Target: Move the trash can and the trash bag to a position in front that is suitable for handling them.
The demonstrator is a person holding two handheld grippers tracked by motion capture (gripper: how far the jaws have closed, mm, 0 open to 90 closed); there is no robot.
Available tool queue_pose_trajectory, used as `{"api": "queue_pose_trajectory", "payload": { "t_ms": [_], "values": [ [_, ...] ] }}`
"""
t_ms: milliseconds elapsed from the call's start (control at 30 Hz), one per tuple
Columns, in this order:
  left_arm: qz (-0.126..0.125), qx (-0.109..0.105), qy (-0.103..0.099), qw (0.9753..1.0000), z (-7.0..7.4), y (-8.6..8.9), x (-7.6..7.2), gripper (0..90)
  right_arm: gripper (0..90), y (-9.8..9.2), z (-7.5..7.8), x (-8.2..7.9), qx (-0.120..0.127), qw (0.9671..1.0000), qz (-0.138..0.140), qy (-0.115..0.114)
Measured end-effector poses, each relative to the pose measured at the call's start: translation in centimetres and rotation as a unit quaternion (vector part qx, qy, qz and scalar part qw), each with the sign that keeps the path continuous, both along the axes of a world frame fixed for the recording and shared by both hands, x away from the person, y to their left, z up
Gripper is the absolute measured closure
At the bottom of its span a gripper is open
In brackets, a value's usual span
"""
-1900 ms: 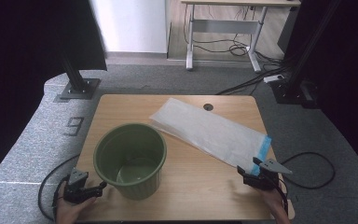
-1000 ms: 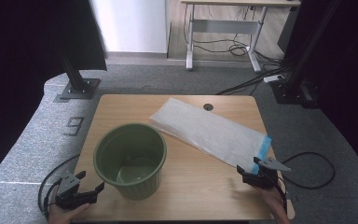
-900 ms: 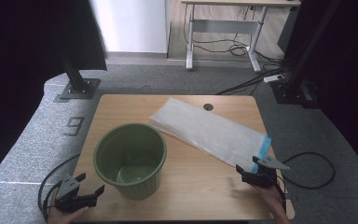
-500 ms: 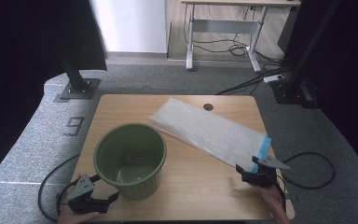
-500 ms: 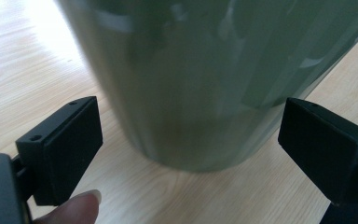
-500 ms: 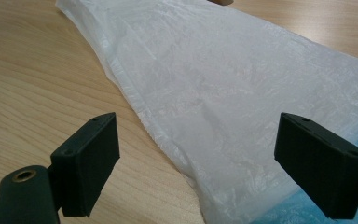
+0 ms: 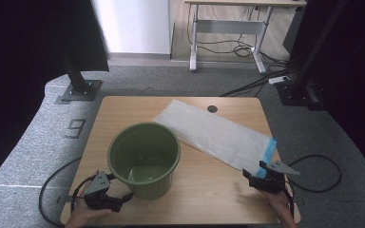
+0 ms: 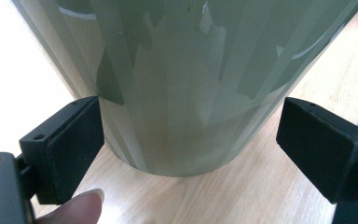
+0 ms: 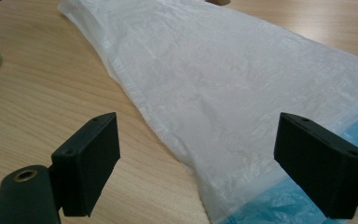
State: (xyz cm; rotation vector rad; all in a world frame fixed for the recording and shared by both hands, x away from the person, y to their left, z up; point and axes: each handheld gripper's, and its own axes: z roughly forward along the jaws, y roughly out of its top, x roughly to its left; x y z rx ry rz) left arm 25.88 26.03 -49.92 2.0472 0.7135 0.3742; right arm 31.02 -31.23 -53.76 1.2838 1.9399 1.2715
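Bench (image 7: 123,111) edges sit close to both hands: the left gripper (image 7: 105,192) works at the near left corner and the right gripper (image 7: 265,179) at the near right corner, each with little wood behind it. Ahead of the left gripper's jaws stands the green bucket (image 7: 144,159), upright, mouth up, its base on the wood. In the left gripper view those jaws are spread wide and straddle the bucket's lower wall (image 8: 182,93); the left pad lies against or just beside the wall, the right pad stands a little apart (nothing is clamped). A fingertip (image 8: 74,207) shows at the bottom of that view, beneath the left pad.

Beyond the bucket, bare wood runs to the far left corner of the bench, so open room lies ahead and to the outside of the left jaws.

The white plastic bag (image 7: 214,135) lies flat, its long axis running diagonally from the far middle of the bench, near a small round hole (image 7: 212,109), down to the right gripper. Its blue-banded end (image 7: 267,152) points toward the right jaws and lies just ahead of them. In the right gripper view the jaws are open wide, with the bag (image 9: 242,93) spread between and beyond them and its blue band (image 9: 354,135) toward the right pad; whether the pads touch it I cannot tell. Bare wood lies between bag and bucket.
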Motion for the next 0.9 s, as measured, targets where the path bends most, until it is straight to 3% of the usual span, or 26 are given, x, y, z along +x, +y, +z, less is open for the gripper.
{"api": "queue_pose_trajectory", "payload": {
  "t_ms": [333, 467, 900],
  "values": [
    [-0.020, 0.017, 0.002, 0.9997, 0.4, -2.9, 2.3, 10.6, 13.9, 0.7, -0.1, 0.2, -0.002, 0.9996, 0.029, 0.002],
    [-0.029, 0.025, 0.002, 0.9993, 0.9, -4.3, 3.4, 10.5, 14.0, 0.9, -0.2, 0.4, -0.018, 0.9992, 0.036, 0.003],
    [-0.028, 0.011, 0.001, 0.9996, 1.3, -8.3, 5.8, 10.3, 14.3, 0.9, -0.4, 0.2, -0.019, 0.9994, 0.028, 0.007]
  ]
}}
